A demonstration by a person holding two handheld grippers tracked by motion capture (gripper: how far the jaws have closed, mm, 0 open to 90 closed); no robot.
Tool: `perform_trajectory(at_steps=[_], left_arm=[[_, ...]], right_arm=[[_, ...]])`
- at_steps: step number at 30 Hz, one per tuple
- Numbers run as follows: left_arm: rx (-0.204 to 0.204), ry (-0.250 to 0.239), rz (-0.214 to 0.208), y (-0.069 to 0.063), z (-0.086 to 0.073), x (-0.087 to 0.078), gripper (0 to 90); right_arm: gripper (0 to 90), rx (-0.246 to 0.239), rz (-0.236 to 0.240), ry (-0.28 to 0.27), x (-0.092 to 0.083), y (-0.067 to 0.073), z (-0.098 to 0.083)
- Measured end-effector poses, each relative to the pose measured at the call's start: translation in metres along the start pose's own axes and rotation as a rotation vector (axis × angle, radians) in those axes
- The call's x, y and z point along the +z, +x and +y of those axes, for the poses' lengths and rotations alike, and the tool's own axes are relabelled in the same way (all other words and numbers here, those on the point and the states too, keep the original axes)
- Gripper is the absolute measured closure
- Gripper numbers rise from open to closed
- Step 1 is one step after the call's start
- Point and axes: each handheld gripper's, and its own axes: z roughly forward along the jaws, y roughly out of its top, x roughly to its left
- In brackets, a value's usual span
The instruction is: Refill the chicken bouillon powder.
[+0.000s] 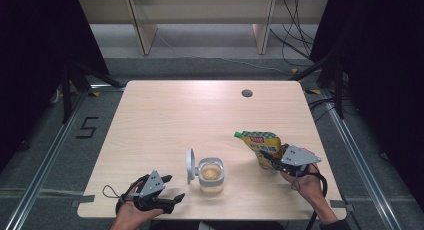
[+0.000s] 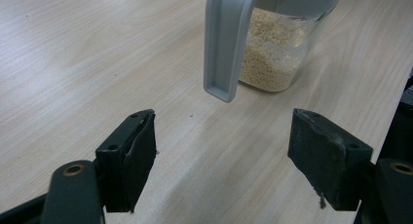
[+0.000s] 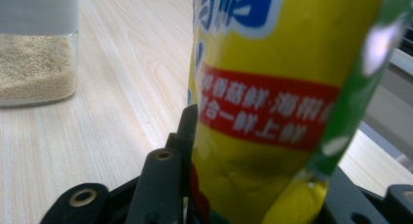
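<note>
In the right gripper view, the yellow pouch is cut off at the top and bottom edges, and its print is blurred. The pouch hides the right-hand jaw of the right tongs. The grain jar is cut off at the left and top edges. In the left gripper view, the jar and its grey lid run off the top edge. In the high view, the pouch label is too small to read.

Floor, left of frame: a taped "5".
Pouch red band: Chinese characters, blurred, not readable.
</note>
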Motion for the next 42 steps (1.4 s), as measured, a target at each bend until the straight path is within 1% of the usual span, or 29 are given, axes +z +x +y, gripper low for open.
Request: perform_trajectory(at_steps=[1,2,3,4,5,6,8,10,12,13,15,18,20,23,24,25,26,27,28,29,32,33,34,35,36,37,38,40,42], left_arm=[[-0.002,-0.002,-0.002,0.0,0.0,0.0,25.2],[0.023,-0.002,-0.003,0.001,0.001,0.0,25.2],[0.012,0.007,0.0,0.001,0.0,0.0,25.2],[-0.01,-0.012,-0.005,-0.001,0.0,0.001,25.3],[0.014,0.009,0.002,0.001,0.0,-0.001,25.3],[0.014,0.008,0.003,0.001,0.0,-0.001,25.3],[-0.025,-0.022,-0.008,-0.002,0.0,0.001,25.3],[-0.026,-0.016,-0.014,-0.001,0.0,0.001,25.3],[-0.026,-0.018,-0.013,-0.002,0.0,0.001,25.3],[-0.026,-0.018,-0.012,-0.002,0.0,0.001,25.3],[-0.016,-0.01,-0.011,-0.001,0.0,0.0,25.3],[-0.007,-0.012,-0.006,0.0,0.0,0.0,25.3],[-0.008,-0.025,-0.006,-0.001,0.0,0.001,25.3],[0.002,-0.019,-0.005,0.0,0.0,0.0,25.3],[0.01,-0.015,-0.004,0.001,0.0,0.0,25.3],[0.015,-0.011,-0.005,0.001,0.0,-0.001,25.3],[-0.004,-0.025,-0.006,0.0,0.0,0.001,25.3],[0.002,-0.02,-0.006,0.0,0.0,0.0,25.3],[-0.002,-0.021,-0.008,0.0,0.0,0.0,25.2],[-0.023,-0.018,-0.011,-0.001,0.0,0.001,25.3],[-0.024,-0.021,-0.007,-0.002,0.0,0.001,25.3],[-0.011,-0.007,-0.004,-0.001,0.0,0.0,25.2],[-0.011,-0.008,-0.002,-0.001,0.0,0.001,25.3],[0.006,0.0,0.0,0.0,0.0,0.0,25.3],[0.044,0.011,0.0,0.003,0.001,-0.001,25.3],[0.032,0.003,0.0,0.002,0.001,0.0,25.3],[-0.012,-0.008,-0.003,-0.001,0.0,0.001,25.3],[-0.016,-0.012,-0.003,-0.001,0.0,0.001,25.3],[0.005,-0.002,-0.001,0.0,0.0,0.0,25.2]], right_arm=[[67.4,-0.01,-0.012,-0.003,-0.001,-0.001,0.0],[67.3,-0.018,-0.008,-0.007,-0.001,-0.002,-0.001],[67.1,0.001,-0.014,-0.008,-0.001,-0.003,-0.002],[66.8,0.004,-0.012,-0.003,-0.002,-0.002,-0.002],[66.6,0.002,-0.015,0.001,-0.003,-0.002,-0.002],[66.3,0.001,-0.021,0.002,-0.003,-0.003,-0.002],[65.9,0.008,-0.022,0.013,-0.004,-0.005,-0.002],[65.5,0.027,-0.029,0.018,-0.006,-0.005,-0.003],[65.2,0.026,-0.031,0.016,-0.007,-0.006,-0.004],[65.1,0.024,-0.046,0.004,-0.007,-0.006,-0.005],[64.8,0.049,-0.036,0.021,-0.009,-0.005,-0.005],[64.3,0.046,-0.039,0.016,-0.01,-0.005,-0.005],[63.3,0.059,-0.045,0.029,-0.012,-0.004,-0.005],[60.7,0.054,-0.051,0.022,-0.014,-0.005,-0.005],[59.2,0.076,-0.058,0.033,-0.017,-0.004,-0.006],[58.3,0.083,-0.051,0.033,-0.017,-0.005,-0.006],[56.9,0.101,-0.059,0.028,-0.019,-0.004,-0.007],[56.8,0.092,-0.064,0.017,-0.02,-0.005,-0.007],[55.6,0.107,-0.06,0.023,-0.022,-0.005,-0.007],[53.8,0.119,-0.066,0.028,-0.025,-0.005,-0.008],[53.3,0.122,-0.07,0.015,-0.026,-0.006,-0.01],[53.7,0.117,-0.073,0.004,-0.026,-0.005,-0.01],[54.1,0.11,-0.069,0.011,-0.027,-0.006,-0.01],[54.0,0.109,-0.065,0.024,-0.028,-0.005,-0.009],[53.9,0.115,-0.067,0.026,-0.028,-0.005,-0.009],[53.4,0.111,-0.068,0.027,-0.028,-0.005,-0.009],[52.3,0.12,-0.071,0.031,-0.029,-0.005,-0.01],[52.2,0.13,-0.078,0.023,-0.029,-0.006,-0.01],[52.2,0.129,-0.083,0.015,-0.029,-0.007,-0.012]])
